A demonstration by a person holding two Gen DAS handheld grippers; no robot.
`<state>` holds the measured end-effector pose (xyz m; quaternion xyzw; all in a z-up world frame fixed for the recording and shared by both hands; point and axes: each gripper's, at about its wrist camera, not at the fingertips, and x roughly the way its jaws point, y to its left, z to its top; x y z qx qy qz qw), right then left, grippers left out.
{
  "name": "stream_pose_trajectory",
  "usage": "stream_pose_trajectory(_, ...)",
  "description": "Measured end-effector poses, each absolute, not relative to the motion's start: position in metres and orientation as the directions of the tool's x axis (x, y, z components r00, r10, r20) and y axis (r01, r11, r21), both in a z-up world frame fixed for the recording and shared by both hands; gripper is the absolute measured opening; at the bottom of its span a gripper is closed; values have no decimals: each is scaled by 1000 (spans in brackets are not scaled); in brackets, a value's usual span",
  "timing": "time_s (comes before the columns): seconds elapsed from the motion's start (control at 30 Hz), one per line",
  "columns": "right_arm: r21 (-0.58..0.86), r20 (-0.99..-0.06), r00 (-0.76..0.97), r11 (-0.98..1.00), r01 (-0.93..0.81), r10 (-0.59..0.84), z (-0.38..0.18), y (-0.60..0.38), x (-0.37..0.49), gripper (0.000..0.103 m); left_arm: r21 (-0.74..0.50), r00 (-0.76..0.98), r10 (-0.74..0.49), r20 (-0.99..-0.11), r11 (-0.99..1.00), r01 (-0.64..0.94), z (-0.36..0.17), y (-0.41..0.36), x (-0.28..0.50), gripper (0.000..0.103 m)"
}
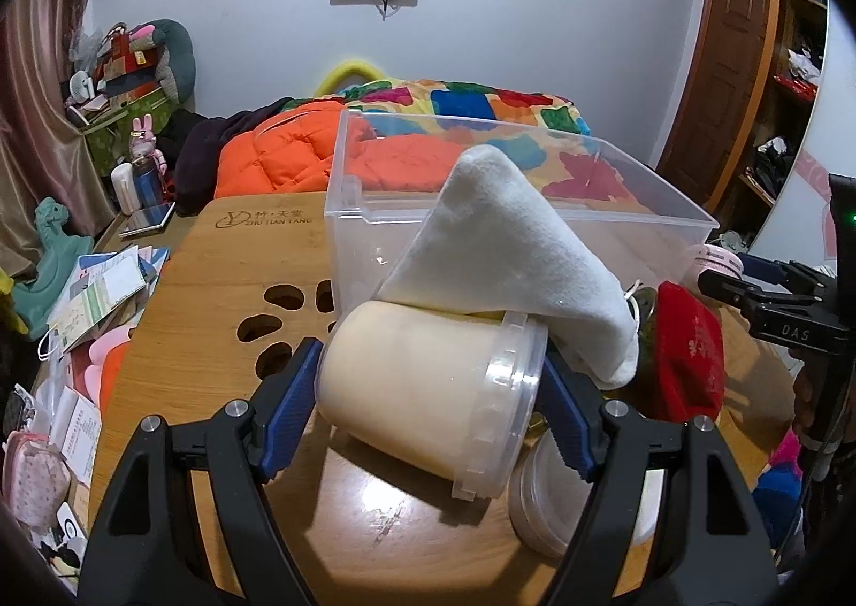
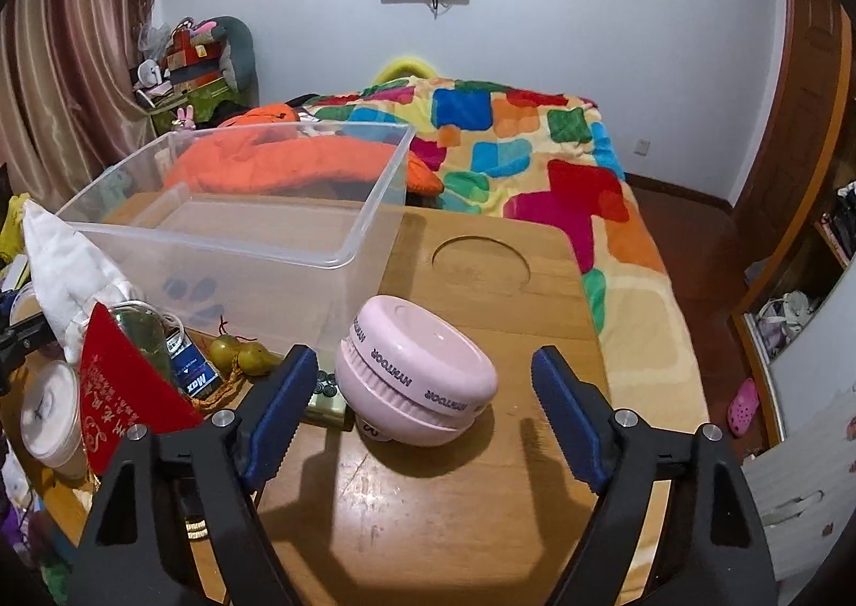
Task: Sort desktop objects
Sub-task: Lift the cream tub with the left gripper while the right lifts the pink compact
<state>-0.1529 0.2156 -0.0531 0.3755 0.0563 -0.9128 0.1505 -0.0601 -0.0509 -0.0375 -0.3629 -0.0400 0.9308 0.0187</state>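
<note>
In the left wrist view my left gripper (image 1: 428, 392) is shut on a cream plastic jar with a clear lid (image 1: 422, 386), held on its side above the wooden table (image 1: 224, 285). A white cloth (image 1: 508, 263) leans over the jar against the clear plastic bin (image 1: 535, 167). In the right wrist view my right gripper (image 2: 422, 403) is open around a pink round HYMTOOR device (image 2: 417, 381) lying tilted on the table (image 2: 481, 499); the fingers do not touch it. The empty clear bin (image 2: 241, 221) stands behind it to the left.
A red pouch (image 1: 690, 344), a second lidded jar (image 1: 545, 493) and my right gripper (image 1: 770, 301) lie right of the left gripper. A red card (image 2: 128, 392), a battery pack (image 2: 187, 365), small gourds (image 2: 241, 354) and a white cup (image 2: 53, 413) crowd the table's left. A bed lies beyond.
</note>
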Motion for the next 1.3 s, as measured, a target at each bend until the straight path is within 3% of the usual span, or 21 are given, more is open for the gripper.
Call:
stream_pose_trajectory(0.13, 80, -723, -635, -946, 316, -273, -59, 220, -163, 79, -87, -737, 56, -673, -996, 3, -40, -49, -62, 76)
stream_pose_trajectory(0.27, 138, -731, -611, -943, 301, -302, -65, 225, -169, 63, -87, -742, 51, -668, -996, 10, -41, -49, -61, 76)
stream_pose_trajectory(0.63, 214, -712, -610, -935, 281, -347, -63, 235, -158, 63, -76, -764, 23, -645, -997, 34, -42, -51, -52, 73)
stream_pose_trajectory(1.3, 226, -652, -652, -919, 322, -388, -31, 238, -113, 63, -10, -792, -75, -606, -995, 102, -30, -52, -24, 65)
